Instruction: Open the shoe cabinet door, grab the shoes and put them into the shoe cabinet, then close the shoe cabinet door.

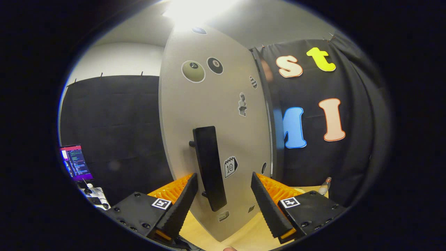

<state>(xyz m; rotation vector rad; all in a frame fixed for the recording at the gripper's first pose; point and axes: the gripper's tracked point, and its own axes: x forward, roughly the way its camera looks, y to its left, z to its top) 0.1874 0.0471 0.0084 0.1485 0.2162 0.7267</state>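
The shoe cabinet door (212, 104) is standing upright just ahead of the gripper (224, 190), a smooth, matt, pale grey panel with a rounded top, swung so that its face is turning toward the camera. A long, flat black bar handle (209, 167) is standing off the door on short black posts, running nearly upright and tilting slightly to the right at its lower end.

The gripper's two fingers are spread wide apart and holding nothing. Their inner faces are ribbed, and the blocky bodies behind them are carrying small square black-and-white marker tags. The handle's lower part is lying between the fingers, closer to the left finger (181, 205); whether it is touching that finger I cannot tell. The right finger (266, 205) is standing clear of the handle.

Stickers are dotting the door: a round olive ball sticker (193, 71) and a black ball sticker (215, 65) with the figure 8 near the top, a small bust figure (242, 104) further right, and a calendar sticker (230, 166) reading 10 just right of the handle.

A light wooden surface (244, 233) is showing beneath the door. Far left, a lit monitor (76, 162) is glowing.
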